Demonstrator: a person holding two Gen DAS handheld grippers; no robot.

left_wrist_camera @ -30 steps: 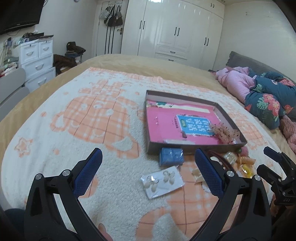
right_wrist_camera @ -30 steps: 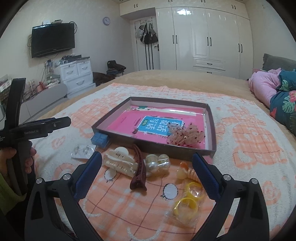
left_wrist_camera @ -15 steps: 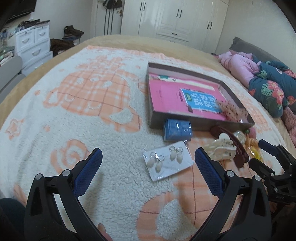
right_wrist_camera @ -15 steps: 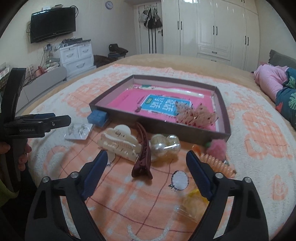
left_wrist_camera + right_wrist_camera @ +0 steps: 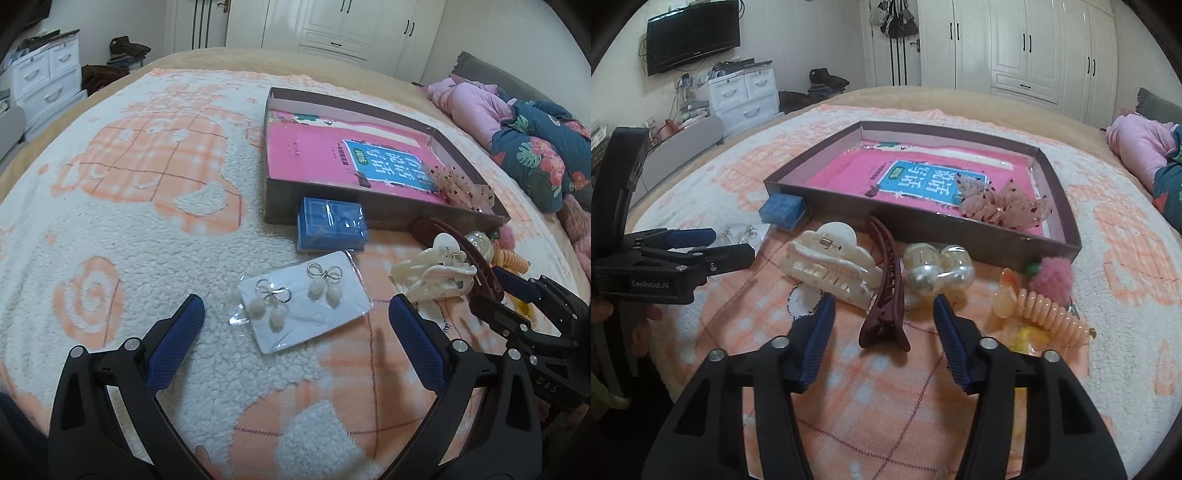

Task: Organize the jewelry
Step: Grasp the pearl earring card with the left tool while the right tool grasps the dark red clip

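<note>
The right gripper, jaws closing but not yet touching it, straddles a dark maroon plastic hair clip on the bed's blanket; the left gripper, jaws spread wide and empty, hovers over a white card of pearl bow earrings. Sorting looks barely begun: the shallow brown cardboard tray holds only a pink sequinned tulle bow on its pink liner, most pieces still outside.

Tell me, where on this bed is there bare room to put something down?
Free: the blanket left of the tray and earring card, and most of the tray's pink floor beside the sheer bow. Crowded: the strip before the tray, from blue box through cream claw clip to coil hair tie.
</note>
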